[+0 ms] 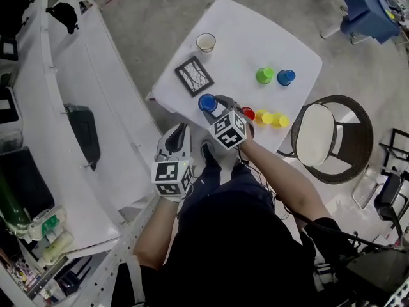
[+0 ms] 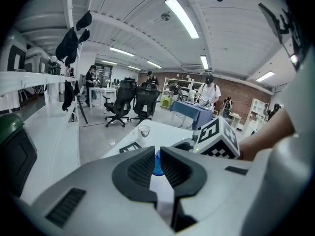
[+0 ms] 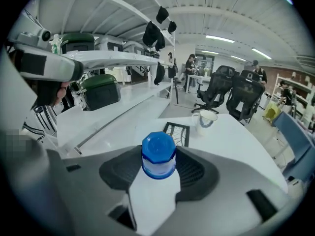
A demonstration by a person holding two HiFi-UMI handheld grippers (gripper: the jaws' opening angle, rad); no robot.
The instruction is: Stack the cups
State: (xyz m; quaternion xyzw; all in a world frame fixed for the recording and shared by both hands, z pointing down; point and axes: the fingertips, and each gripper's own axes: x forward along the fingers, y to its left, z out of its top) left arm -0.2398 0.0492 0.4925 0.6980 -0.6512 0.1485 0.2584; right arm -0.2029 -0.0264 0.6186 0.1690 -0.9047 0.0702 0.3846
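Note:
My right gripper (image 1: 215, 106) is shut on a blue cup (image 1: 207, 102) at the near-left edge of the white table (image 1: 243, 31). In the right gripper view the blue cup (image 3: 158, 149) stands upside down between the two dark pads (image 3: 197, 173), which press on its sides. A green cup (image 1: 264, 75) and a second blue cup (image 1: 285, 77) stand further right. A red cup (image 1: 248, 112) and two yellow cups (image 1: 271, 118) lie in a row by the near edge. My left gripper (image 1: 179, 133) hangs off the table at the lower left, its jaws together with nothing between them.
A white mug (image 1: 206, 42) and a black-framed square mat (image 1: 193, 75) sit at the table's far left. A round wicker chair (image 1: 329, 138) stands to the right. A long white bench (image 1: 96, 75) runs along the left, with a dark bag (image 1: 84, 132) on it.

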